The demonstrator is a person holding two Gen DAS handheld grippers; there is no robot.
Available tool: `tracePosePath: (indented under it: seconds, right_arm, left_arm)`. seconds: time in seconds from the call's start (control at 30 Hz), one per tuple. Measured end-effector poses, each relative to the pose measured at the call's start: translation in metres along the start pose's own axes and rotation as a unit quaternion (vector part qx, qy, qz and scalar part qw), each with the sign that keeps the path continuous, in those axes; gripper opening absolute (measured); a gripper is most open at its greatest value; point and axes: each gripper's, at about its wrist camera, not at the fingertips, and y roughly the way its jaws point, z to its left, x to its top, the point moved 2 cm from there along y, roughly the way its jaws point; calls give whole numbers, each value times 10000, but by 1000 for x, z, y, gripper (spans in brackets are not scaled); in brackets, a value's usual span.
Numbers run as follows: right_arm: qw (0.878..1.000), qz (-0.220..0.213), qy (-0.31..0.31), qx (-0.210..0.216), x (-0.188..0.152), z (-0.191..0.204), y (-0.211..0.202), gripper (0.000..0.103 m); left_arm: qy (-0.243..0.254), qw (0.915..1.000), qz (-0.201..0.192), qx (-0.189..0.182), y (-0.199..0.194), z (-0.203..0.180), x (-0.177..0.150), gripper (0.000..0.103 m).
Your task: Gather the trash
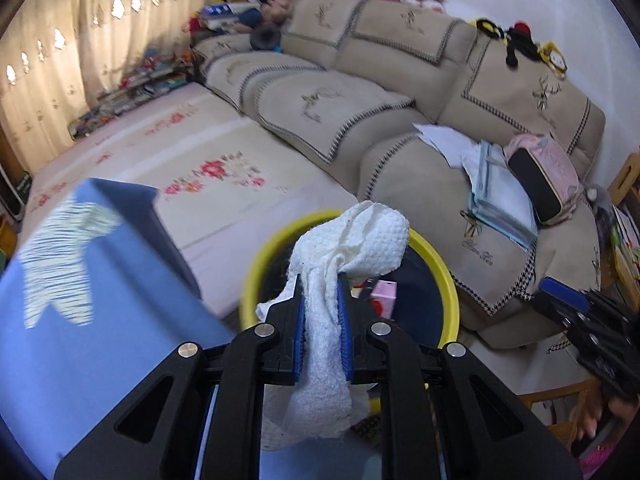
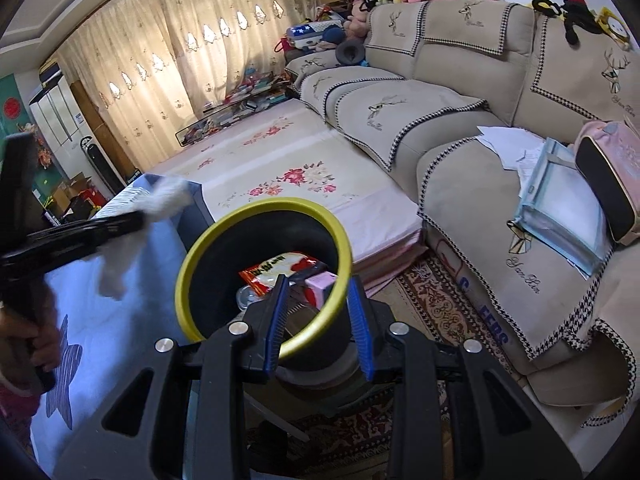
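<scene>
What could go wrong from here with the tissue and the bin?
1. The left gripper pinches the tissue mid-length, with loose ends hanging; on release one may catch on the pads or drape over the bin rim.
2. The right gripper seems to clamp the bin's rim; a slip could tip it and spill the wrappers inside.
3. The right wrist view shows the tissue off to the bin's side, so an early release would miss.

Both wrist views look down, sharing the bin.

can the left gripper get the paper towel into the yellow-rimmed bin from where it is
Probably yes. The left gripper is shut on the paper towel, the bin sits open-topped just ahead of it, and nothing covers the mouth. The right gripper straddles the near rim.
</scene>
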Motion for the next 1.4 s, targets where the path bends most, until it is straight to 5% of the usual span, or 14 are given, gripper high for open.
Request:
tracePosePath:
  seconds: [0.3,0.43,0.5,0.63,0.87,1.03,1.23,1.4]
  right_arm:
    - [9999,29,116,-79,-4,-18,-6,33]
    - [9999,25,135,-92,-4,-17,-6,36]
    - [9999,33,111,-59,-5,-14,-7,36]
    - [10000,11,32,-15,-7,-9,-13,37]
    - [9998,-2,-212,-9,-16,-2,-27,46]
    - [9984,-93,-552,122,-28,21,-45,59]
    - [9913,-573,-1119,387,-38,72,-85,87]
    - [9809,-955,-1552,675,-47,116,-118,93]
  left_arm:
    - [-158,9981,581,90,82,-12,3,19]
    - [-194,9974,657,234,97,-13,-1,53]
    - [-251,9972,641,282,97,-13,-2,61]
    - [-391,9973,519,351,63,-2,-11,69]
    - [-752,9913,-480,967,-71,26,-51,95]
    - [-1059,9715,-1155,1776,-179,47,-114,98]
    - [-1685,9422,-1399,2535,-280,66,-200,98]
    - [-2402,9041,-1897,2982,-353,72,-273,98]
